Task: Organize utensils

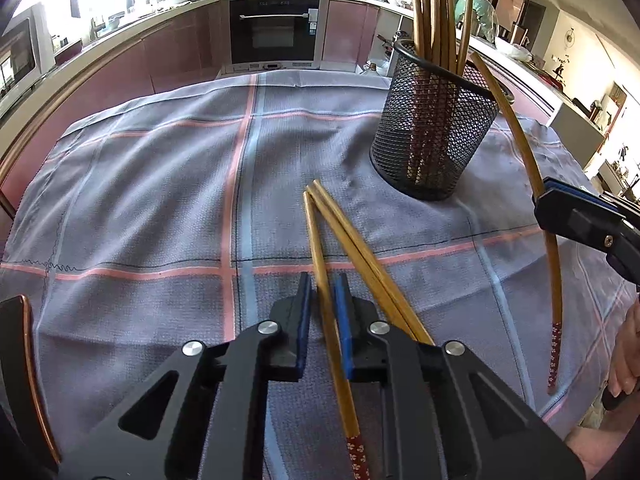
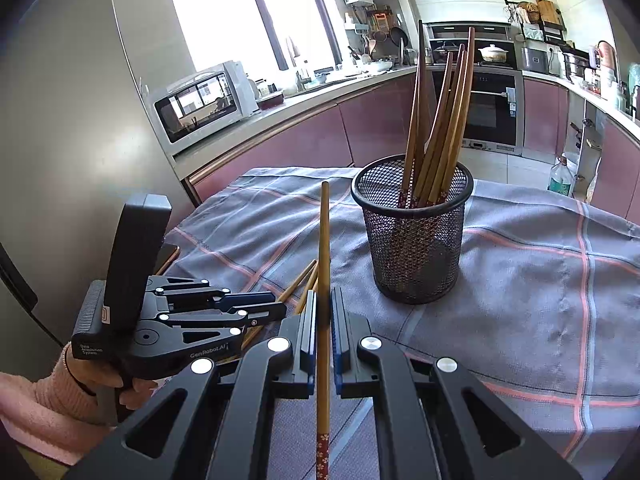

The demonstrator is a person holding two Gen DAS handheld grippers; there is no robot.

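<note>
**Now two chopsticks gripped, one in each gripper**

Down on the checked cloth covering the tabletop, three loose chopsticks lie just beside the black mesh holder, which already stands upright with a bundle of chopsticks inside. The left gripper has its fingers clenched on one of the loose chopsticks. The right gripper grasps a single chopstick raised off the cloth, tip pointing toward the holder. A pink sleeve shows behind the left gripper.
</note>
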